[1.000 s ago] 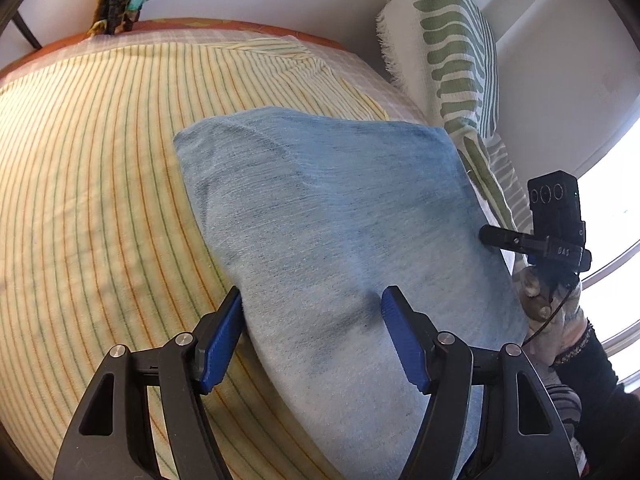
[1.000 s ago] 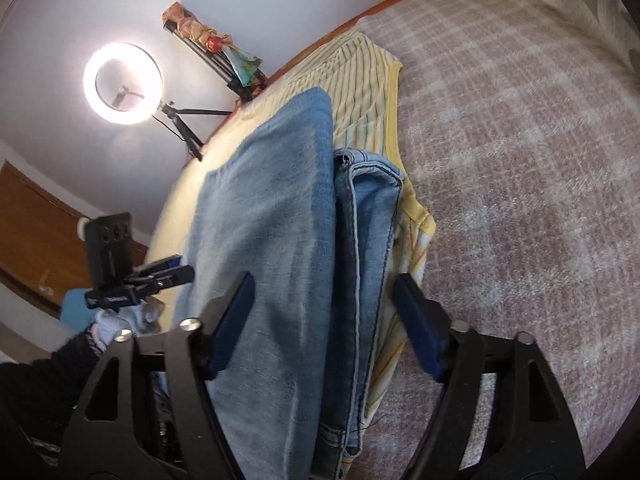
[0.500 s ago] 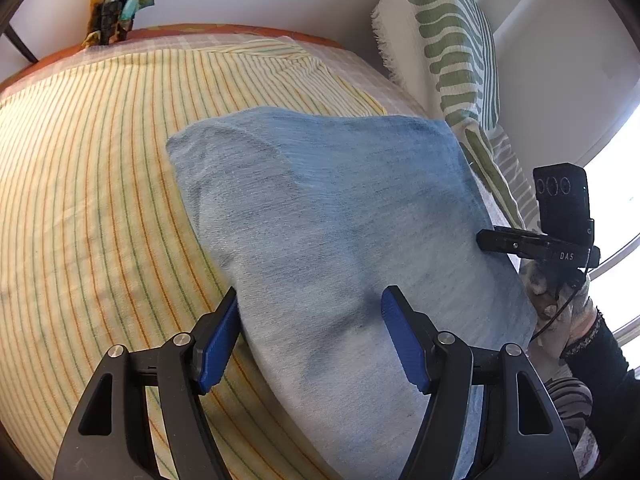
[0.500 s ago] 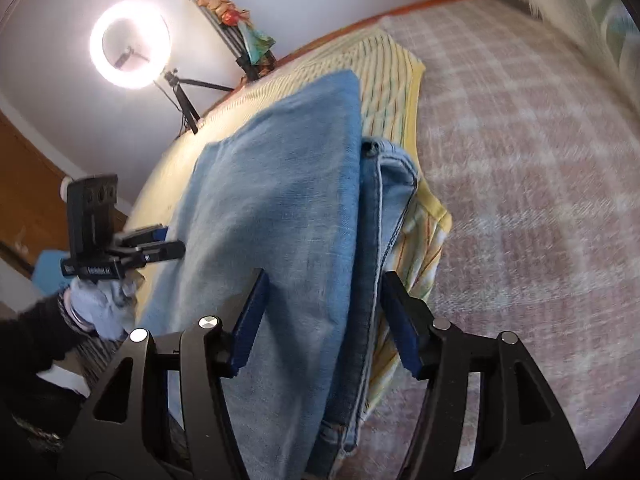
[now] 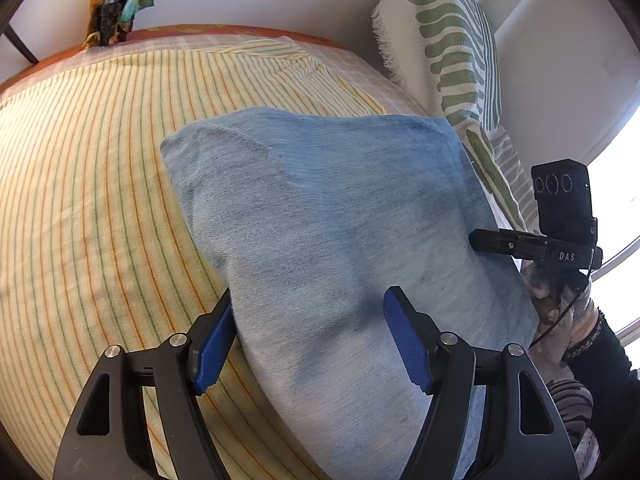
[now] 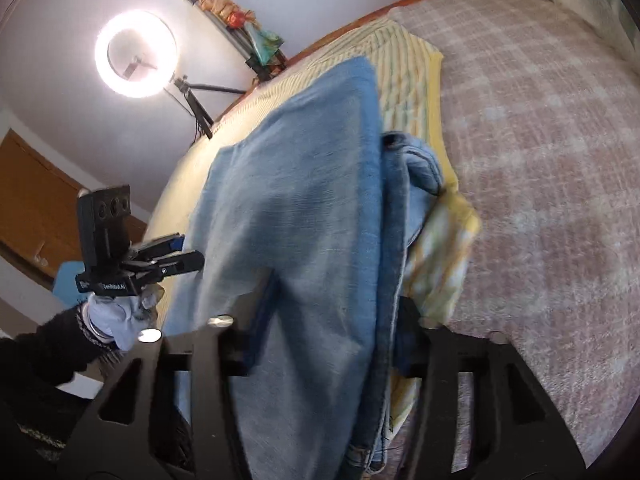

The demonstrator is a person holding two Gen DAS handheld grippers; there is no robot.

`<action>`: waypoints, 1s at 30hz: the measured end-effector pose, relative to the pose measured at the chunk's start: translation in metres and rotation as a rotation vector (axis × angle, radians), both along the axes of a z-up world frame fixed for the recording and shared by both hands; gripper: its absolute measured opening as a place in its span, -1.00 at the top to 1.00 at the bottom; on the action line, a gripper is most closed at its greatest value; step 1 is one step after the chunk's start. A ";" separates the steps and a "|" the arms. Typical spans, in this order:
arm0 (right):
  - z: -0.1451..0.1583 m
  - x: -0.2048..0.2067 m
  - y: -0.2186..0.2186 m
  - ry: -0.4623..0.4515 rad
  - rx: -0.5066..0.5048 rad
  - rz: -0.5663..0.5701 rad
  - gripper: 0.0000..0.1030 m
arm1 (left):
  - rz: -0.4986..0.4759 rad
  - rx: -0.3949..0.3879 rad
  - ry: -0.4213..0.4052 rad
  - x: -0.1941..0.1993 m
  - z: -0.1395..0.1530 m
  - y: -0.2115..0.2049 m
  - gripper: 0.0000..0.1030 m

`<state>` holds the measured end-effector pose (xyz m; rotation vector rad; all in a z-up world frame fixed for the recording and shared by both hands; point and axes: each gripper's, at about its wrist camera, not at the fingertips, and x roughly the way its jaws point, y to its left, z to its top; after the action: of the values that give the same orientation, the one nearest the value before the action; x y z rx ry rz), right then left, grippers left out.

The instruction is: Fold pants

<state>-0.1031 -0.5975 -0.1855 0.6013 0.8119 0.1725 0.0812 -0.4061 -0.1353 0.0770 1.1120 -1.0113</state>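
Left wrist: faded blue jeans [image 5: 340,240], folded flat, smooth-faced rectangle.

I'm working over a bed [image 6: 560,200] covered by a pinkish checked blanket [image 6: 540,128]. A yellow striped sheet [image 5: 80,200] lies spread on that blanket, filling my left view from nine to twelve o'clock. The folded blue jeans [image 5: 340,220] rest on the sheet, near its edge in my right view. At one o'clock in the left view a green-and-white patterned pillow [image 5: 452,40] stands against the wall at the bed's edge.
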 end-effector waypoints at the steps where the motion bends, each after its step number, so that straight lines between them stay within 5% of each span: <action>1: 0.003 -0.001 0.003 -0.003 -0.015 0.000 0.23 | 0.002 -0.003 0.003 0.000 0.000 0.001 -0.27; 4: 0.014 -0.006 0.005 -0.017 -0.028 -0.015 0.44 | 0.003 -0.029 -0.006 -0.002 0.007 0.002 0.24; 5: 0.018 -0.008 0.007 -0.023 -0.038 -0.018 0.45 | 0.003 -0.033 -0.013 -0.003 0.009 0.003 0.27; 10: 0.027 -0.005 0.019 0.004 -0.129 -0.020 0.44 | 0.007 -0.052 -0.007 -0.001 0.007 0.008 0.24; 12: 0.020 -0.003 0.012 0.026 -0.086 -0.037 0.43 | 0.016 -0.046 0.032 0.003 0.001 0.007 -0.21; 13: 0.019 -0.001 0.012 0.033 -0.081 -0.045 0.43 | 0.016 -0.053 0.053 0.004 -0.002 0.006 -0.22; 15: 0.024 -0.003 0.019 0.027 -0.126 -0.061 0.43 | 0.019 -0.081 0.046 0.001 -0.001 0.004 -0.16; 16: 0.029 -0.004 0.025 0.019 -0.171 -0.062 0.44 | 0.017 -0.083 0.033 -0.001 0.001 0.002 0.10; 19: 0.047 -0.012 0.042 -0.017 -0.272 -0.068 0.46 | 0.004 -0.110 -0.009 -0.008 0.012 0.003 0.42; 30: 0.074 -0.021 0.043 -0.049 -0.289 -0.087 0.51 | -0.058 -0.190 -0.053 -0.014 0.053 -0.002 0.63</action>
<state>-0.1239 -0.5540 -0.1116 0.3572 0.7454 -0.0103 0.0671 -0.4084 -0.0825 -0.0170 0.9657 -1.1563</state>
